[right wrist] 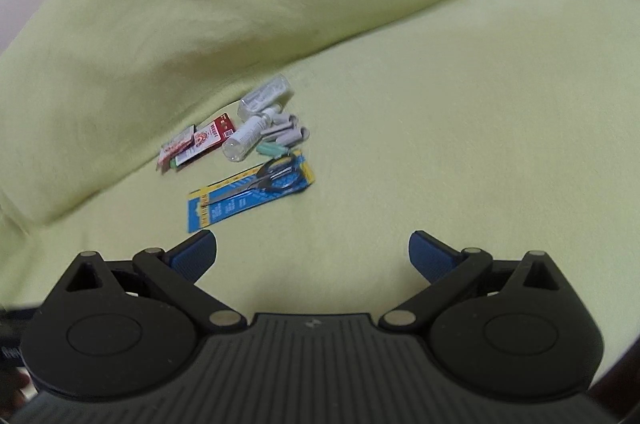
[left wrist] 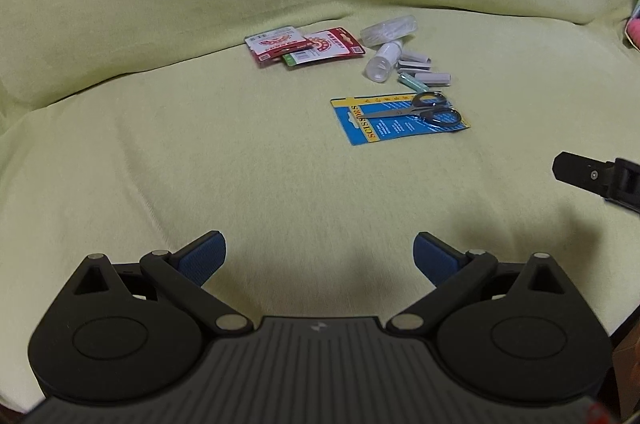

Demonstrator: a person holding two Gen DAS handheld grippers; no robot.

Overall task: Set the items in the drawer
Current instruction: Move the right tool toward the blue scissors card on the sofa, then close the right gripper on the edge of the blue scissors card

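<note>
Both our grippers hang released over the green cover.
Our left gripper [left wrist: 319, 256] and right gripper [right wrist: 312, 254] gape wide, holding nothing; the scissors card [left wrist: 400, 119] lies ahead beside the bottle [left wrist: 383, 60], red packets [left wrist: 304, 47] and clips [left wrist: 424, 69].

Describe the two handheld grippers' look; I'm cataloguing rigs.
Both the left gripper and the right gripper are matte black with round pivot housings, silver pins, ribbed grey bodies with a small white logo, and blue textured pads. No cables or sleeves are visible.
</note>
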